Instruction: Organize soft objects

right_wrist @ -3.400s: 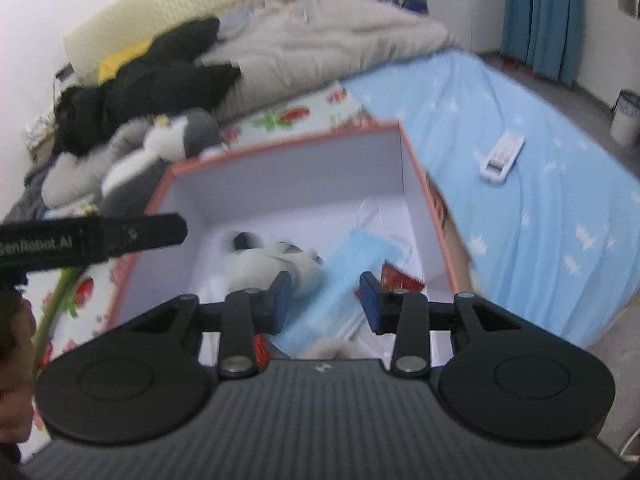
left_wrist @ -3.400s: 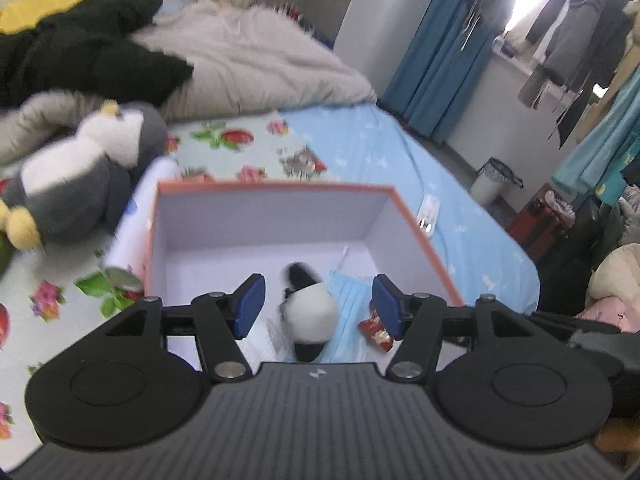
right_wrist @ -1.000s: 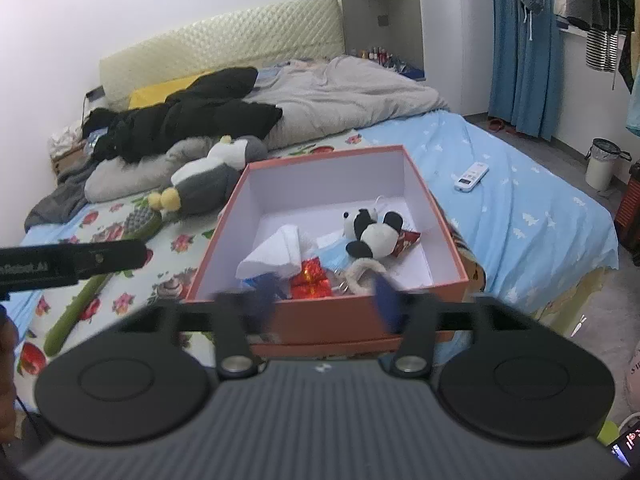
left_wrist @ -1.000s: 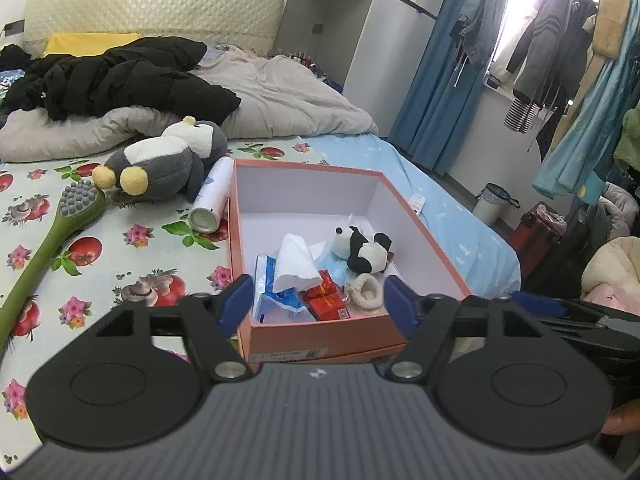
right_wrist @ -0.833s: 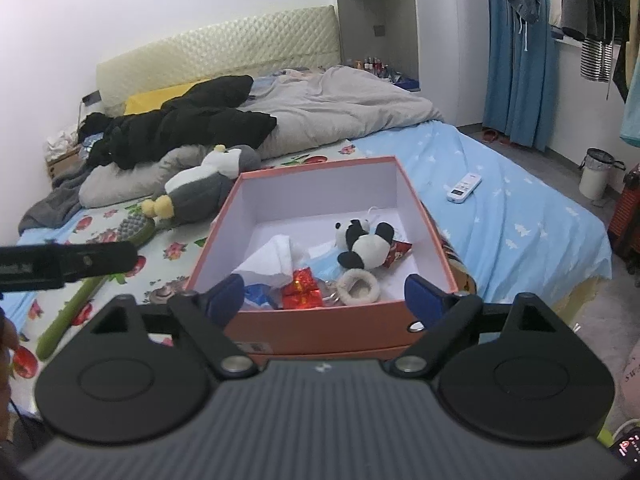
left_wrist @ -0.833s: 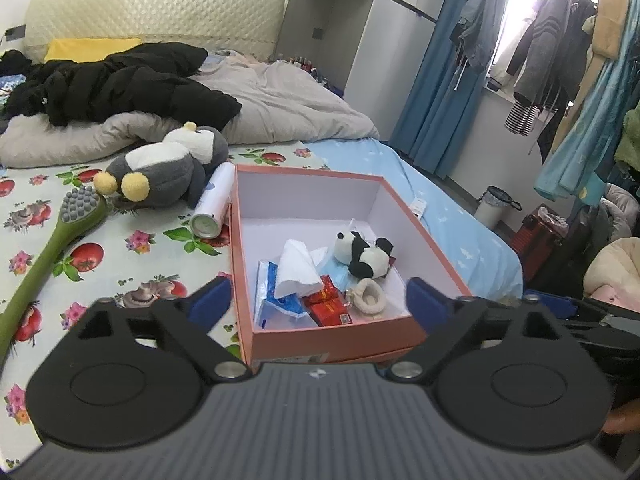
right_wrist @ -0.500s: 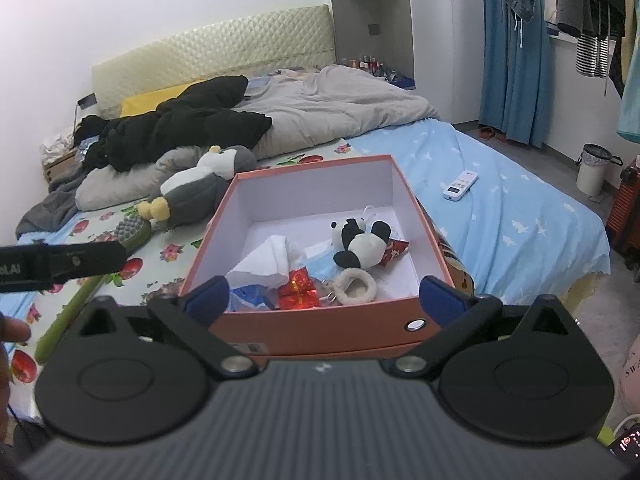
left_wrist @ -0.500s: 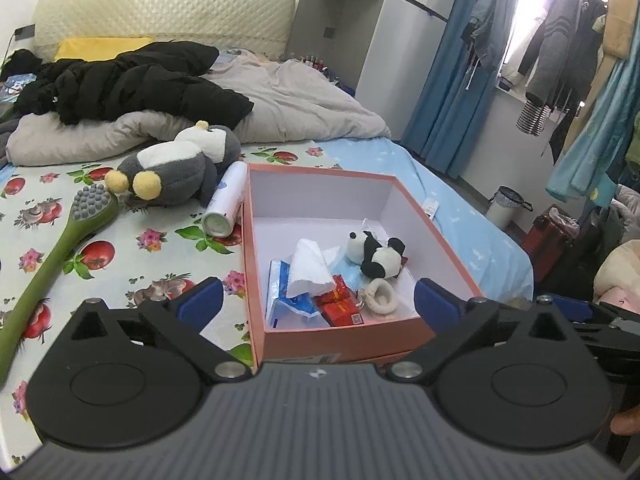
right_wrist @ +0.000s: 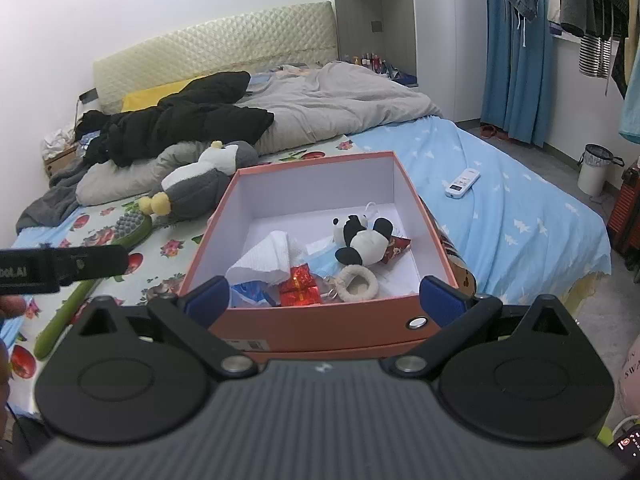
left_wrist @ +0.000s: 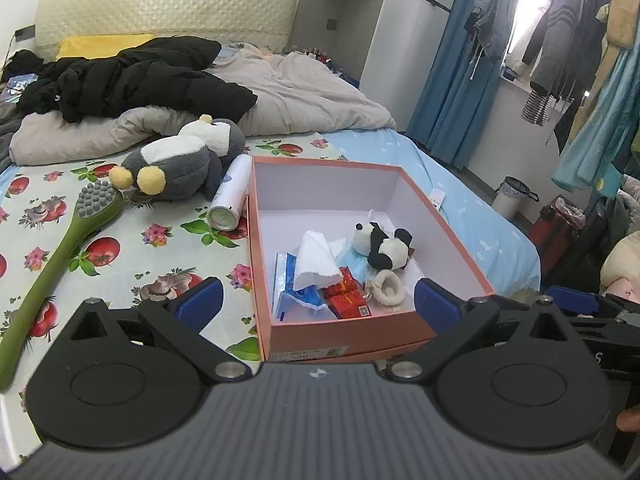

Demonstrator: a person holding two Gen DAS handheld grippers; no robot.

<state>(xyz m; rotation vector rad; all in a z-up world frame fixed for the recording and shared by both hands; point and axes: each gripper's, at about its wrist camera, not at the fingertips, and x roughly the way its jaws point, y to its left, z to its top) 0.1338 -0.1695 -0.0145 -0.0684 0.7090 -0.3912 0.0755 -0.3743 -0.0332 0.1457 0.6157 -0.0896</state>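
An orange box (left_wrist: 360, 326) stands on the bed. Inside lie a panda plush (left_wrist: 382, 246), a white tissue (left_wrist: 316, 262), a blue tissue pack (left_wrist: 286, 288), red packets (left_wrist: 348, 296) and a cream fluffy ring (left_wrist: 386, 292). My left gripper (left_wrist: 316, 306) hovers in front of the box, open wide and holding nothing. My right gripper (right_wrist: 325, 300) is also open and empty before the box (right_wrist: 320, 324), with the panda plush (right_wrist: 362, 240) beyond it. A grey penguin plush (left_wrist: 180, 164) lies left of the box.
A green brush (left_wrist: 60, 248) and a white can (left_wrist: 230, 198) lie on the flowered sheet left of the box. A remote (right_wrist: 462, 184) rests on the blue sheet to the right. Black clothing (left_wrist: 132, 76) and a grey duvet (left_wrist: 312, 96) cover the far end. A waste bin (right_wrist: 596, 170) stands on the floor.
Both grippers drew back from close over the box to in front of it. Within the last second both pairs of jaws spread from partly open to fully wide.
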